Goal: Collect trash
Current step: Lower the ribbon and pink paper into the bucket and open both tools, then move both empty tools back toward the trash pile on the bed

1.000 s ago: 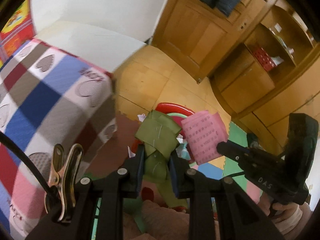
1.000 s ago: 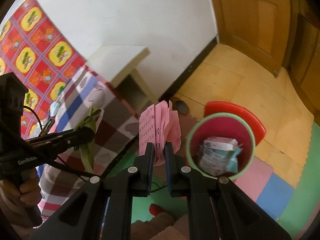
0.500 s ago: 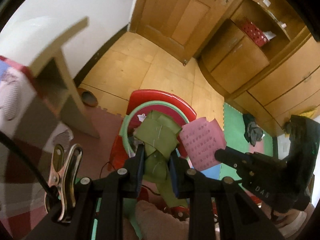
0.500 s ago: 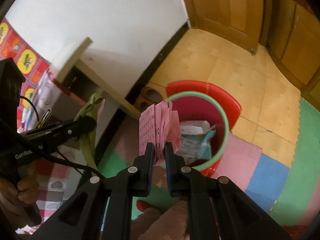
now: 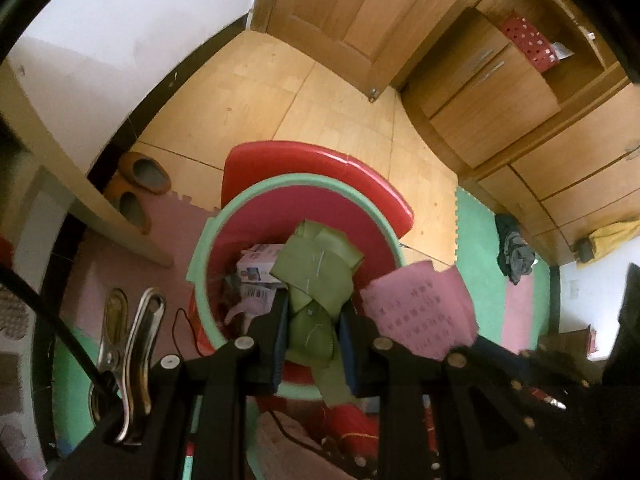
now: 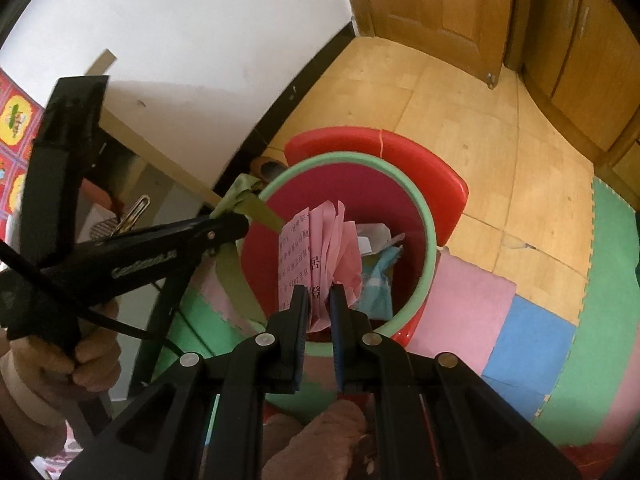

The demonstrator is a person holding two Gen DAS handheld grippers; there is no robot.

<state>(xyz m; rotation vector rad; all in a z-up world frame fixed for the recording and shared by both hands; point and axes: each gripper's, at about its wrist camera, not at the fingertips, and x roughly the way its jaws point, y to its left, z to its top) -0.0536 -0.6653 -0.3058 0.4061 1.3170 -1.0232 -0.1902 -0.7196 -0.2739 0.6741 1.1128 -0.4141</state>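
Above the red bin [image 5: 256, 216] with its green rim, the left tool [image 5: 313, 334] pinches a folded green paper [image 5: 316, 268] and the right tool [image 6: 319, 306] is pressed tight on a crumpled pink printed sheet [image 6: 328, 248], both pieces hanging over the bin's mouth. The left wrist view alone shows a pair of brown slippers [image 5: 140, 184] under the edge of a pale surface [image 5: 80, 184], a dark cloth [image 5: 514, 254] on the green floor mat, a red perforated basket [image 5: 528, 42] in the wooden cabinet, and a white box [image 5: 256, 268] among the trash already in the bin. The right wrist view alone shows the hand [image 6: 86, 354] gripping the left tool's handle, a teal packet [image 6: 380, 276] inside the bin, and blue and pink foam floor tiles [image 6: 520, 340]. In each view the held paper screens part of the bin's contents.
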